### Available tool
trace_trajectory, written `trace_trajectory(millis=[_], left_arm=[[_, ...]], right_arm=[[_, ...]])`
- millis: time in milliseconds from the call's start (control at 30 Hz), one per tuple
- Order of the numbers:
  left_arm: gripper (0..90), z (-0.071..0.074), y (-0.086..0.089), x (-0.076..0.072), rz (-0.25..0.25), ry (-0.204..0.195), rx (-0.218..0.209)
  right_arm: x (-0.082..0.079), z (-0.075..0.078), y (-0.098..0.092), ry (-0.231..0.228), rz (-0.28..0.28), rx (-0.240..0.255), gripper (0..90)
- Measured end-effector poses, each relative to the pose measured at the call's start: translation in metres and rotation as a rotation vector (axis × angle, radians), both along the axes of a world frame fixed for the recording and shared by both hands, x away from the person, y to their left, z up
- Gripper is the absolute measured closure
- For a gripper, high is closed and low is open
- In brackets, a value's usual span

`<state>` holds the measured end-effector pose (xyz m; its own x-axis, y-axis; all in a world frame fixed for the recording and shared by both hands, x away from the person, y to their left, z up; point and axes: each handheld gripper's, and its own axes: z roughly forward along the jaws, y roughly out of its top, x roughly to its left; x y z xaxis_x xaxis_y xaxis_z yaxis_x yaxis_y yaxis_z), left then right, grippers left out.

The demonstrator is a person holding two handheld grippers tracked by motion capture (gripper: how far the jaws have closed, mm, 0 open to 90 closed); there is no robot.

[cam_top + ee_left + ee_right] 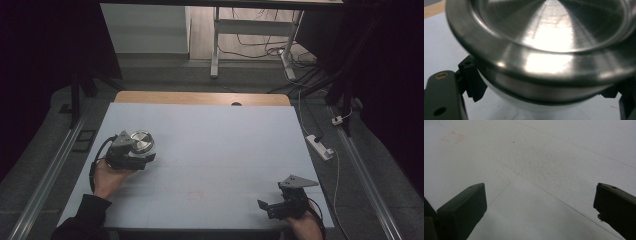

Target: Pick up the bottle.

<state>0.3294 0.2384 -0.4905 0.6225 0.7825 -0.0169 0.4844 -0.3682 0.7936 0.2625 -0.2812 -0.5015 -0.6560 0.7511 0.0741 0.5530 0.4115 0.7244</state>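
A pale grey-white matte table top [210, 150] is seen across the middle of the high view, ruled by faint seams, with a bare wooden strip [200, 98] and a small dark hole along its far edge. A faint red square outline [453, 137] is marked on the sheet at the upper left of the right gripper view.

The round shiny brushed-steel bowl [141, 141] is held at centre left of the high view, clamped at its rim by the jaws of the left gripper [131, 156]; its polished inside [554, 37] is seen close up.

The right gripper [280, 205] is seen at lower right, its jaws spread wide over bare sheet, nothing between them.

Behind the table, grey carpet [165, 75], a white desk frame [250, 30] with trailing cables, and a white power strip [320, 146] at centre right are noted. Both sides are dark.
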Motion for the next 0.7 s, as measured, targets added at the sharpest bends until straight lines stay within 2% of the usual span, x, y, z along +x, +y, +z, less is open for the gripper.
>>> trace_trajectory(millis=[700], left_arm=[[15.4,0.016,-0.052,0.006,-0.142,-0.006,0.017]], right_arm=[[0.000,0.000,0.000,0.000,0.002,0.002,0.0]])
